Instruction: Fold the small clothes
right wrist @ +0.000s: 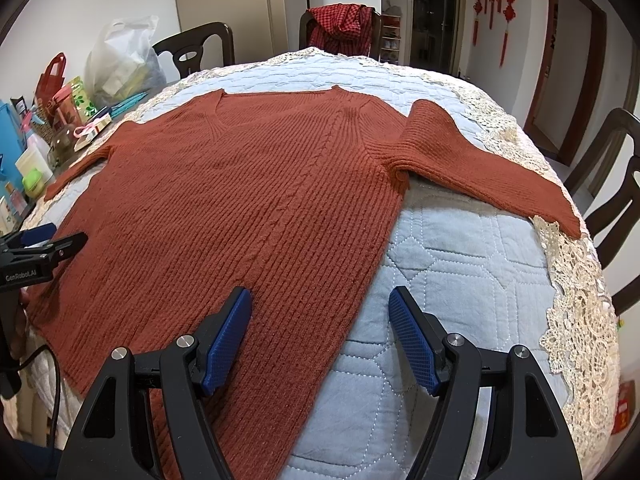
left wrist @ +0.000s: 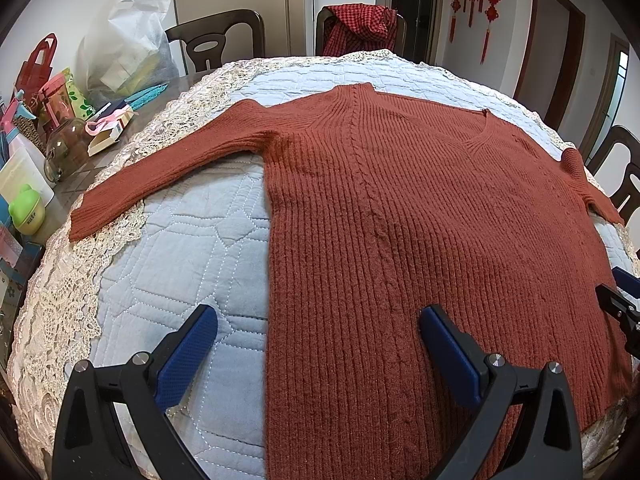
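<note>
A rust-red ribbed V-neck sweater [left wrist: 400, 208] lies flat and spread out on a light blue quilted cloth [left wrist: 200, 248], both sleeves stretched sideways. It also shows in the right wrist view [right wrist: 240, 200]. My left gripper [left wrist: 318, 316] is open and empty, hovering over the sweater's lower left edge. My right gripper [right wrist: 320, 300] is open and empty over the sweater's lower right edge. The right gripper's tip shows at the far right of the left wrist view [left wrist: 618, 300]. The left gripper shows at the left of the right wrist view [right wrist: 44, 240].
The cloth has a lace border [right wrist: 576, 300]. Bottles, boxes and a white bag [left wrist: 128, 40] crowd the table's left side. Dark wooden chairs [left wrist: 224, 36] stand around the table; one holds a red checked garment [left wrist: 360, 28].
</note>
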Demonstrator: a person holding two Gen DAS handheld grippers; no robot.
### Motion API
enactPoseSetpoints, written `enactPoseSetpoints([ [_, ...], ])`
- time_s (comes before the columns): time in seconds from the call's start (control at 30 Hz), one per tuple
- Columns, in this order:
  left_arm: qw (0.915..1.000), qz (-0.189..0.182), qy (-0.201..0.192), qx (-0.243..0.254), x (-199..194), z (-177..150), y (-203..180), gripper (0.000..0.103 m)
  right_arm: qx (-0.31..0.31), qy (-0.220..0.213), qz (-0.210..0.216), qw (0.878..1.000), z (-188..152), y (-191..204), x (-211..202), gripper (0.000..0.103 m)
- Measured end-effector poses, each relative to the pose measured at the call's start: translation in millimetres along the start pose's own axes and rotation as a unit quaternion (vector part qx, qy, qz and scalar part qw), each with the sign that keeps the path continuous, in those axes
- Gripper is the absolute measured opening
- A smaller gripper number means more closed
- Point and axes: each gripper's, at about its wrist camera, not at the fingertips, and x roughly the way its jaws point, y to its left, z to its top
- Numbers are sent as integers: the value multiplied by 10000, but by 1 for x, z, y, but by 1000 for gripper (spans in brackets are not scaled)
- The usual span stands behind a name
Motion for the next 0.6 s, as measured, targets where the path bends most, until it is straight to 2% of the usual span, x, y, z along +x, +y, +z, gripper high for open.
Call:
enactPoseSetpoints([
  [0.6, 10000, 18, -29, 5, -1, 0, -3, 103, 35, 92, -16, 9999, 3, -1, 0, 71],
])
